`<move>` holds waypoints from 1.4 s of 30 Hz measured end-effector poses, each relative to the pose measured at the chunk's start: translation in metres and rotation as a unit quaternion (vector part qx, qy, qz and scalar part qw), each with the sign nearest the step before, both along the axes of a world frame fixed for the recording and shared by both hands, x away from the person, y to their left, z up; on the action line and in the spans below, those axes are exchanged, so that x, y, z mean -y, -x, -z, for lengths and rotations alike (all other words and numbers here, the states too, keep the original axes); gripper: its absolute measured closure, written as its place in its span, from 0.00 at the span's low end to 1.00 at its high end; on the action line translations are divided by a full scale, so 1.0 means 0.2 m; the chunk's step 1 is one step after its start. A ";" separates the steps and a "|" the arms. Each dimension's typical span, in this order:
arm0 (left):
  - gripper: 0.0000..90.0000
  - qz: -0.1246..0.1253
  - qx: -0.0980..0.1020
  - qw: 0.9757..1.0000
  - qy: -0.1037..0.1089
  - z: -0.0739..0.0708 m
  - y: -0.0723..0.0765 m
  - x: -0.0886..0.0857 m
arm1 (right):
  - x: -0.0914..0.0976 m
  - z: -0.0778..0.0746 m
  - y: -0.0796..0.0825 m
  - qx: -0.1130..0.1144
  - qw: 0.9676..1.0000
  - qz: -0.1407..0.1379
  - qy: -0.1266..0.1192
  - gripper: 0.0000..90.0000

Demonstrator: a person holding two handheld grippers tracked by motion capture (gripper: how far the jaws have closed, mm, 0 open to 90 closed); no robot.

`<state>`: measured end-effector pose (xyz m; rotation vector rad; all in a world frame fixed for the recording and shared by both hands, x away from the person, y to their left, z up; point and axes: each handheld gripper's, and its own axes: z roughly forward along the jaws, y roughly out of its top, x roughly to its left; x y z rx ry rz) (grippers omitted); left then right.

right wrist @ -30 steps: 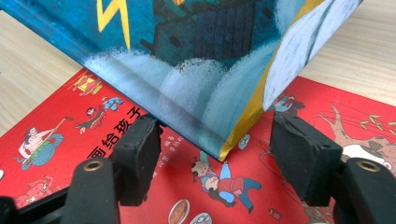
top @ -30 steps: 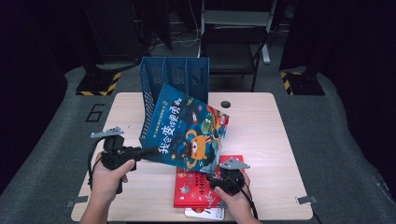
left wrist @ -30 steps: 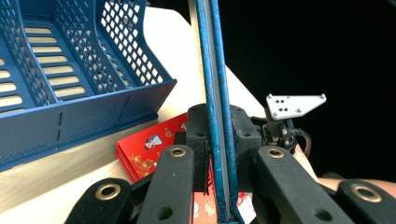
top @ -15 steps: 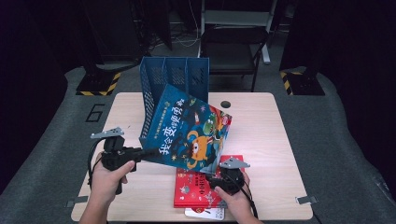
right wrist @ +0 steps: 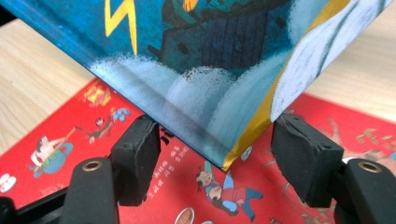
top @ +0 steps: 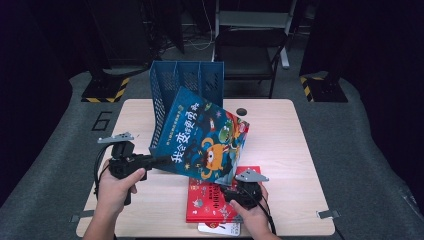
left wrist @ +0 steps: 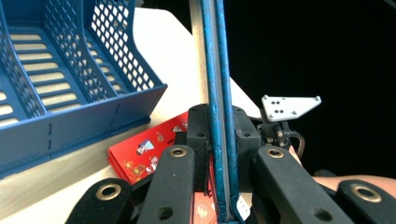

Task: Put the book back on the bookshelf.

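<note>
Blue book [top: 205, 137] lifted, tilted — left gripper [left wrist: 219, 154] clamps its edge, right gripper [right wrist: 215, 154] gapes beneath; blue file rack [top: 172, 85] slot not yet entered.

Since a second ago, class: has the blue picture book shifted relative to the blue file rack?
No. In the high view the blue picture book leans against the blue file rack as before.

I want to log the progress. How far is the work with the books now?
Done: the blue book is lifted off the table, clamped edge-on in the left gripper. In hand: its lower corner sits between the open right gripper jaws. Left: placing it in the blue file rack; the red book lies flat.
</note>
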<state>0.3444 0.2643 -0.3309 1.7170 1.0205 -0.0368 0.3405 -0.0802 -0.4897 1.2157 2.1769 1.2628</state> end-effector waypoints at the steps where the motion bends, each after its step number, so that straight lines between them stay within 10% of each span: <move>1: 0.90 -0.001 0.000 1.000 -0.002 -0.01 0.00 0.00 | 0.00 -0.01 0.00 0.003 1.000 0.002 0.000 0.36; 42: 0.87 -0.044 0.038 0.998 -0.035 -0.47 -0.02 -0.05 | -0.10 -0.28 -0.01 0.053 0.996 -0.021 -0.069 0.42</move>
